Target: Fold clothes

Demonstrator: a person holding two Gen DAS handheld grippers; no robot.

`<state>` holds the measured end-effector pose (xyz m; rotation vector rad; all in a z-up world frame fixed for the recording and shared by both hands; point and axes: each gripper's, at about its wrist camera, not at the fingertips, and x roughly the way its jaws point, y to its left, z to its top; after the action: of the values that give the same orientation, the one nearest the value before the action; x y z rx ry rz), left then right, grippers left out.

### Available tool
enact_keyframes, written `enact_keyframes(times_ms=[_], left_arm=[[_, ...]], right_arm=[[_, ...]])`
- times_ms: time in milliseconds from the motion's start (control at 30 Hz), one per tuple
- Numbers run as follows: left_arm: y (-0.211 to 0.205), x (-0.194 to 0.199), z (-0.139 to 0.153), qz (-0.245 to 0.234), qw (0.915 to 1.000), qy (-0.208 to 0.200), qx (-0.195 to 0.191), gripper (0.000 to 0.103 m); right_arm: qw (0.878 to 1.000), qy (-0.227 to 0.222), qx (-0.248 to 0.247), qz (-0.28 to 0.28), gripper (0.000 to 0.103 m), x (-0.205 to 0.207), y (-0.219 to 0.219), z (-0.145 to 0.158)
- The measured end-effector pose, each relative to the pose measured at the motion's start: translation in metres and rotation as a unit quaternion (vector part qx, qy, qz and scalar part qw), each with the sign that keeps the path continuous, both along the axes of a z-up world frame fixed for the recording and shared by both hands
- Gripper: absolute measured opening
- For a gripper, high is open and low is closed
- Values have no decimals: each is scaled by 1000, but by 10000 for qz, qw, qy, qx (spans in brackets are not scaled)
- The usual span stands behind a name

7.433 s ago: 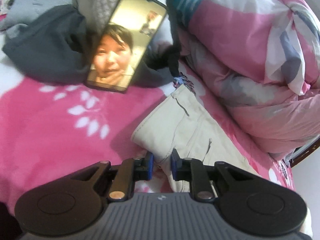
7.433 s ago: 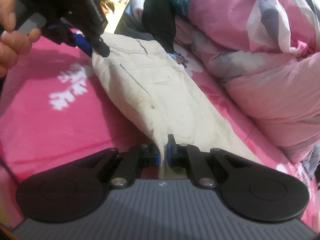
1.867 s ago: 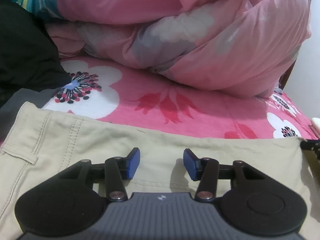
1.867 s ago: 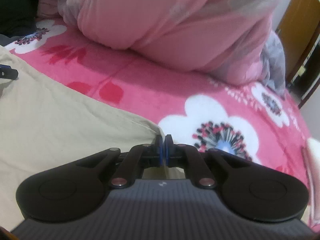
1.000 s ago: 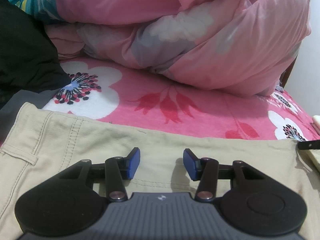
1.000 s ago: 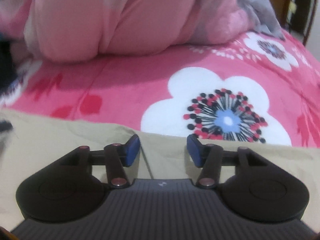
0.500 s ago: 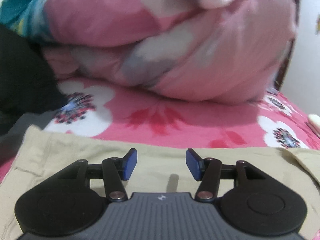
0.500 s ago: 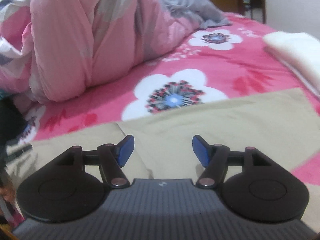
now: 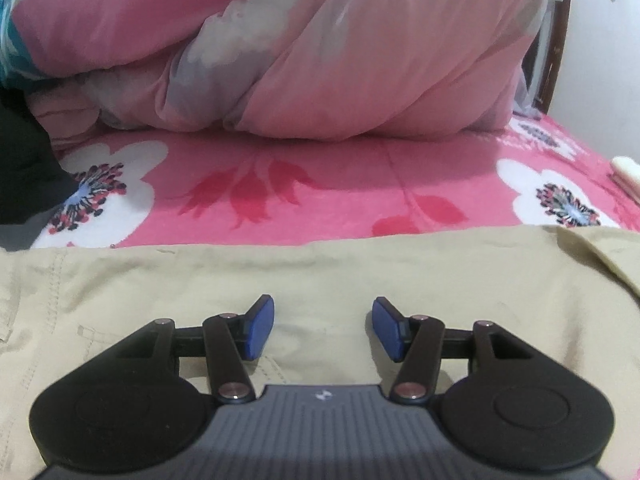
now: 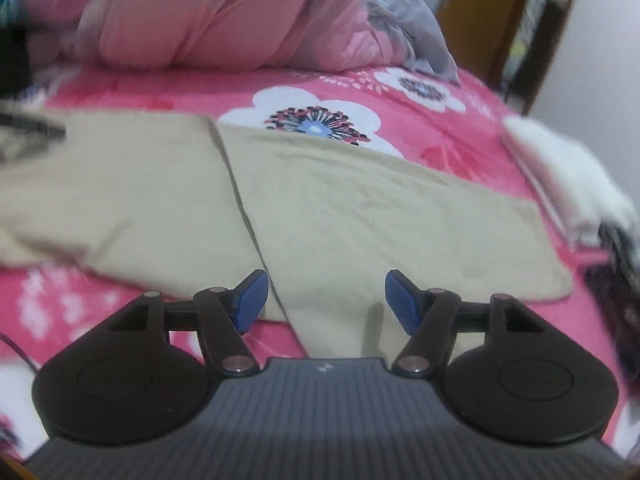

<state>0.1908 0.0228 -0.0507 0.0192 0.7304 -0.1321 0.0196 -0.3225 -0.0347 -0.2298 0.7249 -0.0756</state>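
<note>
Beige trousers [image 9: 320, 276] lie flat on the pink flowered bed sheet [image 9: 320, 184]. In the left wrist view they fill the lower half, stitched seams at the left. My left gripper [image 9: 323, 328] hovers open over them, nothing between its blue pads. In the right wrist view the trousers [image 10: 360, 216] show two overlapping legs, a fold line running diagonally between them. My right gripper [image 10: 326, 300] is open above the near edge of the cloth, holding nothing.
A bulky pink quilt [image 9: 300, 48] is heaped along the back of the bed. Dark clothing [image 9: 24, 168] lies at the left. A folded white item [image 10: 560, 176] rests at the right by the bed edge. A wooden door frame [image 10: 480, 12] stands behind.
My right gripper let go of the trouser hem, opened wide and pulled back and up, so both legs now show. The left gripper stayed open and also drew back a little.
</note>
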Motion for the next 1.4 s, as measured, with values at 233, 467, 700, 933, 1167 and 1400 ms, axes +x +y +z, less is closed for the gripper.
enact_keyframes(times_ms=[233, 467, 700, 933, 1167, 1400], left_arm=[[-1, -2, -6, 35, 9999, -148, 51, 58], [-1, -3, -6, 97, 9998, -164, 0, 58], [2, -4, -7, 129, 9997, -195, -114, 59], [3, -4, -8, 133, 9996, -218, -123, 59], [4, -4, -7, 138, 9995, -218, -165, 59], [5, -4, -7, 144, 9994, -216, -213, 59]], right_arm=[[9981, -297, -351, 420, 63, 17, 17, -4], [9962, -506, -153, 698, 63, 51, 37, 1], [9964, -220, -497, 654, 63, 78, 56, -24], [9950, -241, -969, 82, 48, 77, 52, -26], [9957, -218, -785, -448, 25, 65, 25, -23], [9930, -485, -1011, -374, 4, 72, 18, 0]])
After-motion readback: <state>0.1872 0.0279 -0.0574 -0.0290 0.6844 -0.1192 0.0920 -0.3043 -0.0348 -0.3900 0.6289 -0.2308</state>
